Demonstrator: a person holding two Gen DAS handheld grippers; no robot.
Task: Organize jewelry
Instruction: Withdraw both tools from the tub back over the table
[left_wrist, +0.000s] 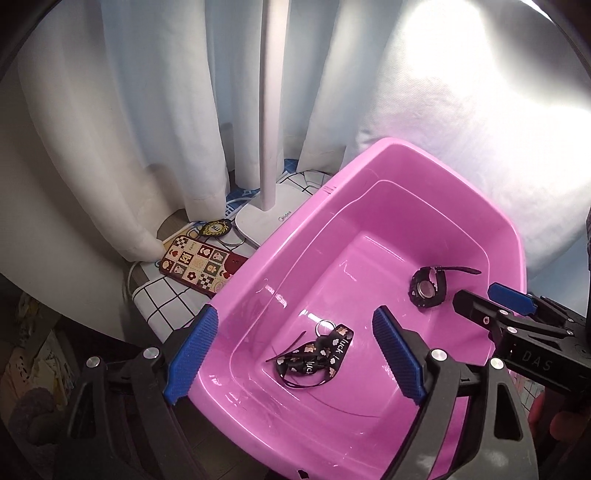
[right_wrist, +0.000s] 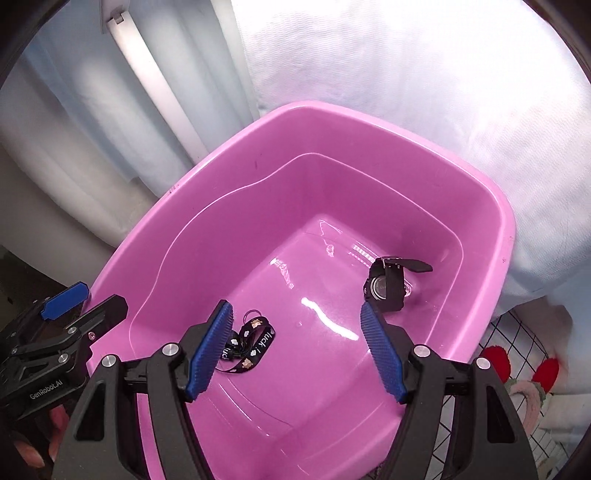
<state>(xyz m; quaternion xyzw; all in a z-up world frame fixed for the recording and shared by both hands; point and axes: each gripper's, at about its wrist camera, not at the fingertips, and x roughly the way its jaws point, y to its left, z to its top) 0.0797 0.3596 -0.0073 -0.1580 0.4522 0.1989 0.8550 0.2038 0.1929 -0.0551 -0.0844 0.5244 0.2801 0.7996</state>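
Both claws hang wide and empty over the pink plastic tub (left_wrist: 369, 173). The black wristwatch (right_wrist: 384, 286) lies just ahead-right of the right claw (right_wrist: 295, 343), nearer it than the left claw (left_wrist: 295, 354), which faces the black printed lanyard (left_wrist: 314, 354).

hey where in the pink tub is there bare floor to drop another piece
Bare floor lies in the middle of the pink tub, between the strap and the watch, and along the far wall. The near-left by the strap and the right corner by the watch are taken. Both tools, left tool and right tool, hang open above.

Black watch (left_wrist: 427, 288) on its side and crumpled black lanyard (left_wrist: 314, 356) lie apart inside pink basin (left_wrist: 295, 258)
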